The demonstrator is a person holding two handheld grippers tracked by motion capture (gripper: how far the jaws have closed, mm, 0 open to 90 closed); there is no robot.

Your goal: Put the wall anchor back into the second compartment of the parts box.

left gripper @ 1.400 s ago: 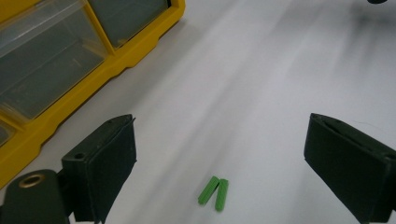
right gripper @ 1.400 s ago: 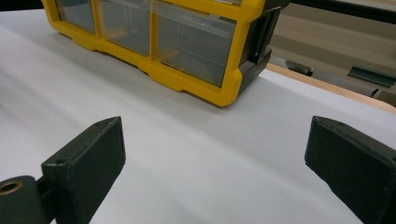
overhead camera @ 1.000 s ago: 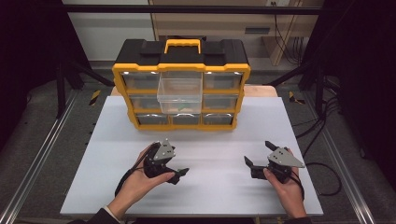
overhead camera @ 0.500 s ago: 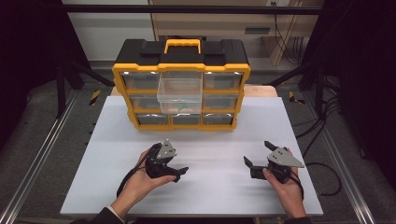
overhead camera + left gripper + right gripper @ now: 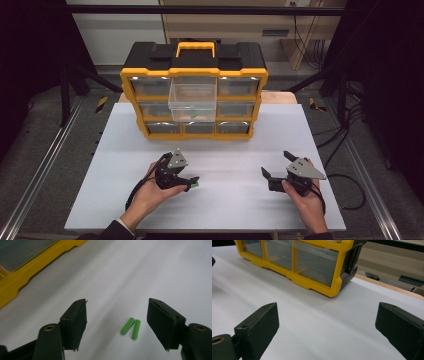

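Writing is nowhere legible on yellow drawer cabinet (image 5: 194,75) or green pegs (image 5: 130,328).

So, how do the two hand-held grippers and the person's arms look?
Both the left gripper and the right gripper are black, each with a grey three-cornered plate on top and a black trailing cable. The jaws are flat, blocky black pads on brass-coloured pivots. A dark sleeve covers the left forearm.

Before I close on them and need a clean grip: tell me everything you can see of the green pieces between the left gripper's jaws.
The green pieces are two short, ribbed sticks that look like plastic, perhaps wall plugs. They lie flat on the white table, side by side in a narrow V that meets at the far ends. They sit between the jaws of the left gripper, nearer the right-hand one in its view. The jaws have just been closing, but neither pad touches them yet.
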